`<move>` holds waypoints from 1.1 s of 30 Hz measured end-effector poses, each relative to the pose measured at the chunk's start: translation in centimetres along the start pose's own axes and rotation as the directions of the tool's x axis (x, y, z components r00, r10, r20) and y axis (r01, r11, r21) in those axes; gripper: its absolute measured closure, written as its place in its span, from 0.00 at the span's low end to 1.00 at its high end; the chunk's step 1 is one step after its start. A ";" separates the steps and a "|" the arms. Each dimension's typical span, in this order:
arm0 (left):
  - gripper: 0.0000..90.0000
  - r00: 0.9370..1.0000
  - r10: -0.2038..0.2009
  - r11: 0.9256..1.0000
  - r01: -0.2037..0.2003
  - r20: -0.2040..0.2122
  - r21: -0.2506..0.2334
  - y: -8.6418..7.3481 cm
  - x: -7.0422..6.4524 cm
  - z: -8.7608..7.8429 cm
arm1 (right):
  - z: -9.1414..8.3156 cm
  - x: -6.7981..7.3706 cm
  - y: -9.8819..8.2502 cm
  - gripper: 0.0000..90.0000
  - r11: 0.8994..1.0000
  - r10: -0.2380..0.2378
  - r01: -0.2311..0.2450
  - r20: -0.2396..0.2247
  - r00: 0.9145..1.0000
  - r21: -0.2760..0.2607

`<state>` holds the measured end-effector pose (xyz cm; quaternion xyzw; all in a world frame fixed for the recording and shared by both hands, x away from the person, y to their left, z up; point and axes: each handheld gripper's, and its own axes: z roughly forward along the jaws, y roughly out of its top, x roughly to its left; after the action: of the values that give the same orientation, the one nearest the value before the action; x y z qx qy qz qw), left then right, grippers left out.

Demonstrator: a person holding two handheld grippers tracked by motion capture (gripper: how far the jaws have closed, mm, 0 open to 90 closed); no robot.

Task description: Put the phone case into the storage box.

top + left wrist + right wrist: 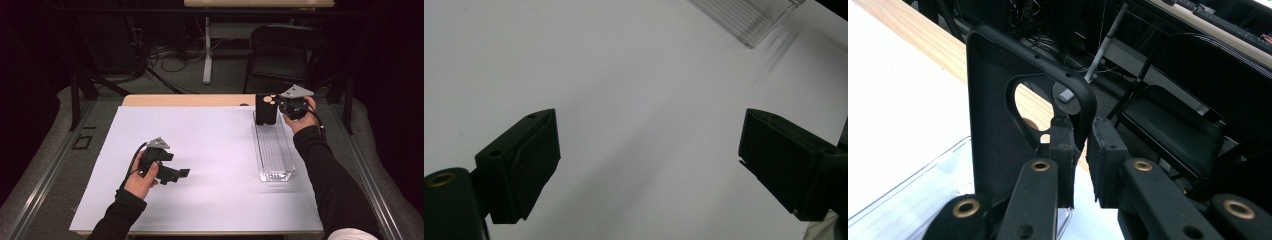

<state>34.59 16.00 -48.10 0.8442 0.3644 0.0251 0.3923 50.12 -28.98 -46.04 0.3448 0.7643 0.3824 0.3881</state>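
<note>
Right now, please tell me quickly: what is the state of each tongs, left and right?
Left tongs: open, empty, above the white table cover.
Right tongs: shut on the edge of the black plastic phone case, at the far end of the clear plastic tray.

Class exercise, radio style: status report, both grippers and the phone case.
Left gripper open, over bare white sheet. Right gripper shut on black phone case, upright at far end of clear tray. Nothing in the way.

High view looks forward and down over the table (210,135). Both gripper views sit close behind their jaws. All share the clear tray (274,150).
</note>
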 end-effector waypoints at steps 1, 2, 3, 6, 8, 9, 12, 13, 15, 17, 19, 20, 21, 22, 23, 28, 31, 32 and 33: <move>0.11 1.000 0.002 1.000 -0.002 -0.003 0.001 0.0 0.0 0.0 | 0.0 -0.1 -0.1 0.91 1.000 -0.001 0.001 0.000 1.000 0.000; 0.11 1.000 0.001 1.000 -0.001 -0.003 0.004 0.0 0.0 0.0 | 0.0 -0.2 -0.1 0.91 1.000 0.001 -0.001 0.002 1.000 -0.002; 0.11 1.000 -0.001 1.000 0.001 -0.003 0.003 0.0 0.0 0.1 | 0.1 -0.2 -0.2 0.91 1.000 0.001 -0.001 0.002 1.000 -0.002; 0.11 1.000 -0.002 1.000 0.002 -0.003 0.001 -0.1 0.0 0.1 | 0.1 -0.3 -0.3 0.90 1.000 -0.004 0.004 0.008 1.000 -0.001; 0.11 1.000 0.000 1.000 0.000 -0.002 0.005 -0.1 0.0 0.1 | 0.2 -0.4 -0.4 0.90 1.000 -0.003 0.003 0.011 1.000 -0.003; 0.11 1.000 0.000 1.000 0.000 -0.002 0.006 -0.1 0.0 0.2 | 0.2 -0.4 -0.4 0.90 1.000 -0.003 0.003 0.012 1.000 -0.003; 0.11 1.000 0.003 1.000 -0.003 -0.003 0.005 -0.1 0.0 0.2 | 0.3 -0.6 -0.6 0.88 1.000 -0.010 0.010 0.024 1.000 0.002; 0.11 1.000 0.002 1.000 -0.002 -0.003 0.005 -0.1 0.0 0.2 | 0.4 -0.6 -0.7 0.88 1.000 -0.010 0.010 0.025 1.000 0.004; 0.11 1.000 -0.002 1.000 0.002 -0.003 0.006 -0.1 0.0 0.2 | 0.4 -0.8 -0.9 0.87 1.000 -0.007 0.007 0.029 1.000 0.008; 0.11 1.000 -0.003 1.000 0.003 -0.003 0.005 -0.1 0.0 0.2 | 0.5 -0.9 -1.0 0.86 1.000 -0.008 0.007 0.039 0.999 0.018; 0.11 1.000 0.000 1.000 0.000 -0.003 0.005 -0.1 0.0 0.2 | 0.6 -1.0 -1.1 0.86 1.000 0.002 -0.003 0.041 0.999 0.023; 0.11 1.000 -0.002 1.000 0.002 -0.002 0.006 -0.1 0.0 0.2 | 0.7 -1.0 -1.2 0.86 1.000 0.002 -0.004 0.040 0.999 0.027; 0.11 1.000 -0.002 1.000 0.002 -0.002 0.007 -0.1 0.0 0.2 | 0.7 -1.0 -1.2 0.86 1.000 0.000 -0.002 0.042 0.999 0.028; 0.11 1.000 -0.004 1.000 0.004 -0.005 0.005 -0.1 0.0 0.2 | 0.8 -1.0 -1.2 0.86 0.999 0.004 -0.006 0.042 0.999 0.032; 0.11 1.000 -0.004 1.000 0.004 -0.004 0.005 -0.1 0.0 0.2 | 0.8 -1.0 -1.3 0.86 0.999 0.007 -0.008 0.042 0.999 0.034; 0.11 1.000 -0.005 1.000 0.005 -0.003 0.003 -0.2 0.0 0.2 | 0.9 -0.9 -1.3 0.85 0.999 0.030 -0.031 0.043 0.999 0.030; 0.11 1.000 0.000 1.000 0.000 -0.005 0.006 -0.2 0.0 0.3 | 1.0 -0.9 -1.3 0.83 0.999 0.039 -0.041 0.039 0.998 0.034; 0.11 1.000 -0.002 1.000 0.002 -0.005 0.004 -0.2 0.0 0.3 | 1.0 -0.9 -1.3 0.83 0.998 0.043 -0.044 0.038 0.998 0.034; 0.11 1.000 -0.002 1.000 0.002 -0.004 0.005 -0.2 0.0 0.3 | 1.0 -0.9 -1.3 0.83 0.998 0.047 -0.049 0.036 0.998 0.035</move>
<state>34.55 15.92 -48.46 0.8447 0.3661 0.0257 0.3896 51.07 -29.98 -47.22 0.3767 0.7555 0.3719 0.3861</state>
